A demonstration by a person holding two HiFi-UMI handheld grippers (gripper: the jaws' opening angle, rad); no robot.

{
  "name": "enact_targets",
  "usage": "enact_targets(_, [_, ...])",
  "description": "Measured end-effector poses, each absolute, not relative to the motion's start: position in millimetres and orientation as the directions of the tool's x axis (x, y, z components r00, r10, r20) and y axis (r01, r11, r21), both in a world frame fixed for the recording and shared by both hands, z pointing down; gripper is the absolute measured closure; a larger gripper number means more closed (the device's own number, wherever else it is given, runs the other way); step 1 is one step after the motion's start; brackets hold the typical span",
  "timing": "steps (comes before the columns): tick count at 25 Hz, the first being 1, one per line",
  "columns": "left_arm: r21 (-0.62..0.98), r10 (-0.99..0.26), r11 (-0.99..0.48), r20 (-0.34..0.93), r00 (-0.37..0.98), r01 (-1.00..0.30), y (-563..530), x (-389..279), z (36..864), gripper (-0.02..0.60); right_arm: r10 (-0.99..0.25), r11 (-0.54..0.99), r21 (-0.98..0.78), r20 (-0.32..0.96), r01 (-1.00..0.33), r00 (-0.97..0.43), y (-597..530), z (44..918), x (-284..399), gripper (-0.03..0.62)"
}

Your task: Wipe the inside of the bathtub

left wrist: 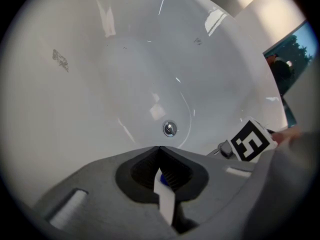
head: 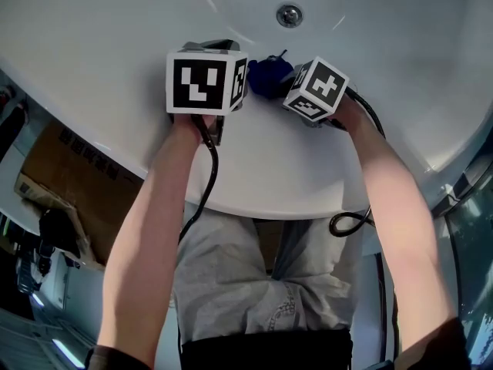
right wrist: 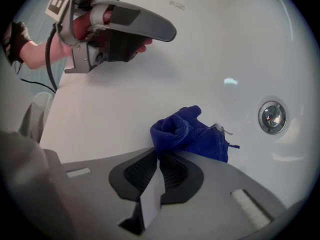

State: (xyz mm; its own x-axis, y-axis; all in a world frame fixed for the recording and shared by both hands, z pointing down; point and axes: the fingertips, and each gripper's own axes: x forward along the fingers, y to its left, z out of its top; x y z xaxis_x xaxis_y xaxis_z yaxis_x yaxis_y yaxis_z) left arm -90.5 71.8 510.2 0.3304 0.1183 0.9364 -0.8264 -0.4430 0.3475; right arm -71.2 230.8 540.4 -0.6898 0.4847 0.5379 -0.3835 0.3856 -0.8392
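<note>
The white bathtub (head: pixel 100 29) curves below me, its metal drain (head: pixel 289 15) at the far side. A dark blue cloth (head: pixel 268 75) is bunched on the tub's inner wall between the two marker cubes. My right gripper (right wrist: pixel 158 153) is shut on the cloth (right wrist: pixel 187 131), which bulges out past the jaw tips near the drain (right wrist: pixel 272 117). To the cloth's left, my left gripper (left wrist: pixel 159 149) is shut with nothing in it, held over the tub, with the drain (left wrist: pixel 170 129) beyond it. Its marker cube (head: pixel 206 82) hides its jaws in the head view.
The tub's near rim (head: pixel 269 199) is against the person's legs. A brown cardboard box (head: pixel 77 168) lies on the floor at left. Glass panels (head: pixel 474 230) stand at right. Black cables (head: pixel 202 191) trail from both grippers. A grey scuff (left wrist: pixel 60 60) marks the tub wall.
</note>
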Motion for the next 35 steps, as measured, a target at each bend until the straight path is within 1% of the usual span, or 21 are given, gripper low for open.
enact_targets(4, [0.344,0.106,-0.438,0.937,0.333,-0.83,76.1,-91.2,503.8,0.58,0.505,0.408,-0.853,0.509,-0.326,-0.697,241.8,518.1,-73.6,0.572])
enact_targets(12, [0.342,0.098,-0.442,0.938,0.334,-0.83,91.2,-69.2,493.1,0.58,0.545,0.436,-0.877,0.436,-0.202,-0.716,267.1,468.8,-57.5,0.574])
enact_targets(23, [0.335,0.092,-0.454,0.939,0.33,-0.826,100.1,-61.9,480.6,0.58,0.631,0.452,-0.892,0.328,-0.009,-0.703,293.7,392.2,-50.1,0.574])
enact_targets(32, [0.343,0.103,-0.462,0.937,0.335,-0.818,114.1,-64.7,474.4,0.58,0.7,0.431,-0.894,0.246,0.123,-0.67,319.2,331.4,-59.9,0.574])
enact_targets(35, [0.341,0.094,-0.466,0.936,0.338,-0.816,115.0,-69.8,474.8,0.58,0.725,0.395,-0.902,0.19,0.173,-0.662,326.4,312.5,-65.1,0.574])
